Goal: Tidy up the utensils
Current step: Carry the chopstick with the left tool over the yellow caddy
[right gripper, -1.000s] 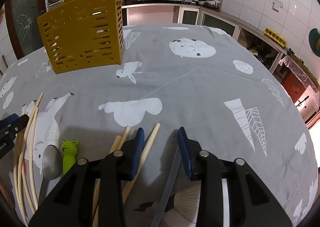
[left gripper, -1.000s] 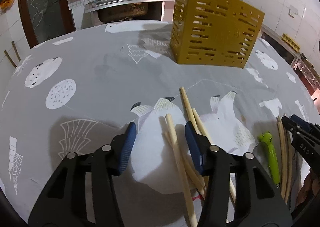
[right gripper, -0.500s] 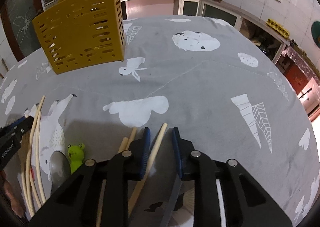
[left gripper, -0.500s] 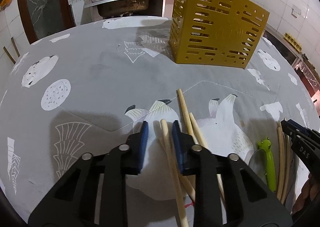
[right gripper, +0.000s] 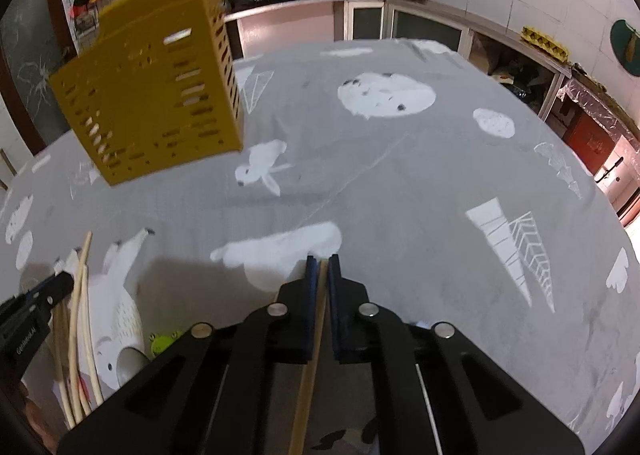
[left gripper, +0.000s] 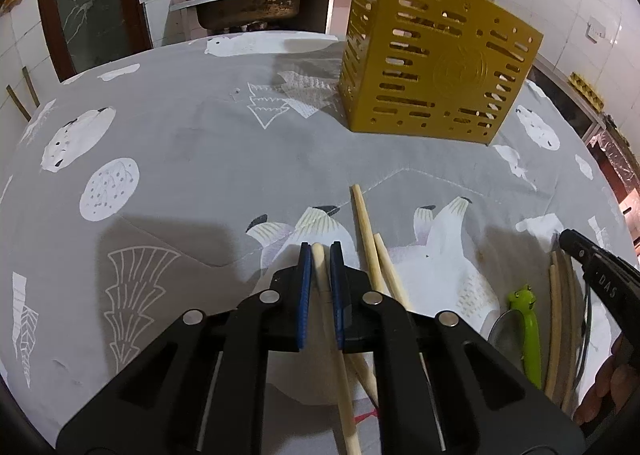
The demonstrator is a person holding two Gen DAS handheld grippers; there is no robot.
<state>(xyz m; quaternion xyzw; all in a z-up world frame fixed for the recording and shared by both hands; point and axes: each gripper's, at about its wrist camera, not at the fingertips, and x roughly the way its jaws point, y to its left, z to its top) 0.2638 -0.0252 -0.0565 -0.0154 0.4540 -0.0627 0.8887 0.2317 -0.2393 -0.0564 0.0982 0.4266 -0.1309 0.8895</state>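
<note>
My left gripper (left gripper: 319, 249) has its blue pads closing tight on the tip of a wooden chopstick (left gripper: 344, 395) that lies on the grey tablecloth. Two more chopsticks (left gripper: 365, 223) lie just to its right. In the right wrist view, my right gripper (right gripper: 322, 261) is closing the same way, pads pressed on another wooden chopstick (right gripper: 306, 391). The yellow slotted utensil holder (left gripper: 436, 67) stands upright at the back of the table, also seen as the yellow holder (right gripper: 152, 103). A spoon with a green frog handle (left gripper: 528, 319) lies between the two grippers.
Several pale thin chopsticks (left gripper: 556, 315) lie beside the frog spoon; the right wrist view shows these pale chopsticks (right gripper: 80, 295) near the other gripper's tip (right gripper: 36, 307). A sink and stove counter stand behind the round table. Grey cloth (right gripper: 440, 195) stretches right of the holder.
Both grippers went from wide open to closed, each on the chopstick that lay between its pads. The hands barely moved.
</note>
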